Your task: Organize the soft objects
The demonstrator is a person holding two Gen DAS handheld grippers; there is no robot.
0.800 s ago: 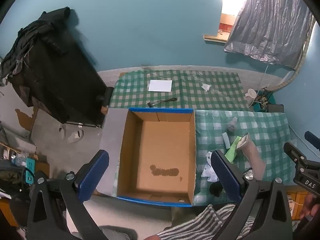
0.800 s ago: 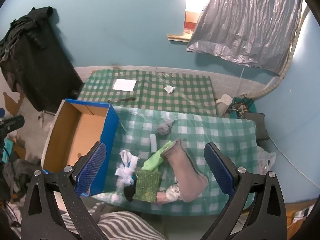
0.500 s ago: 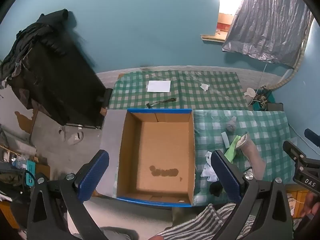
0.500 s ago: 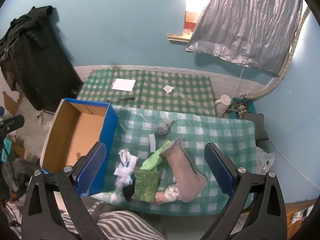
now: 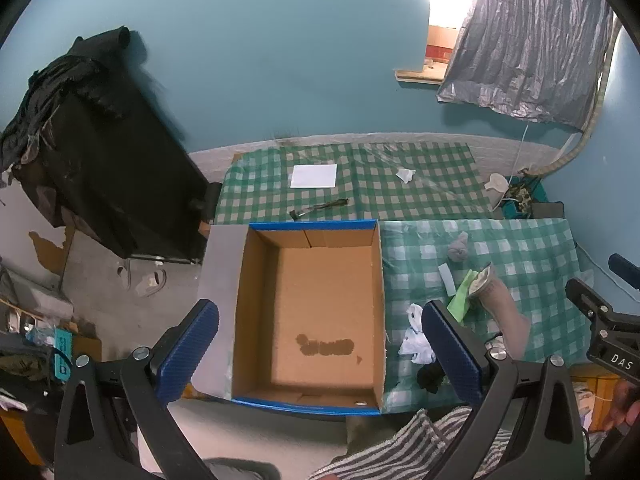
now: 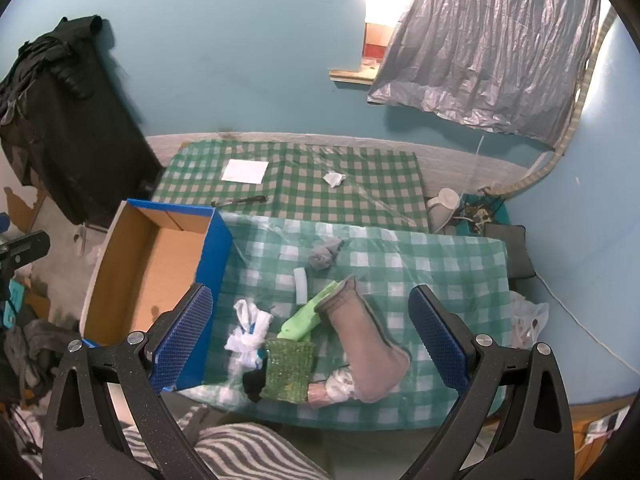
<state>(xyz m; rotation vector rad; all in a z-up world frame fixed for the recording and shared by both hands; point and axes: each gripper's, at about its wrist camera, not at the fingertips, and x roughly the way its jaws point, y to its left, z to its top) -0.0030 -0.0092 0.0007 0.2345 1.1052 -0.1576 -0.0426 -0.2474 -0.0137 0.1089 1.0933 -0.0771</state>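
Both my left gripper (image 5: 320, 344) and right gripper (image 6: 308, 332) hang spread and empty. The limp, light beige sock (image 6: 370, 344) lies at six o'clock on the worktop (image 6: 460, 264); I'd pinch its cuff.

Very little has shifted — in the left wrist view the cardboard box (image 5: 316, 312) and the tan sock (image 5: 506, 312) sit slightly left and higher in frame — nothing else moved.
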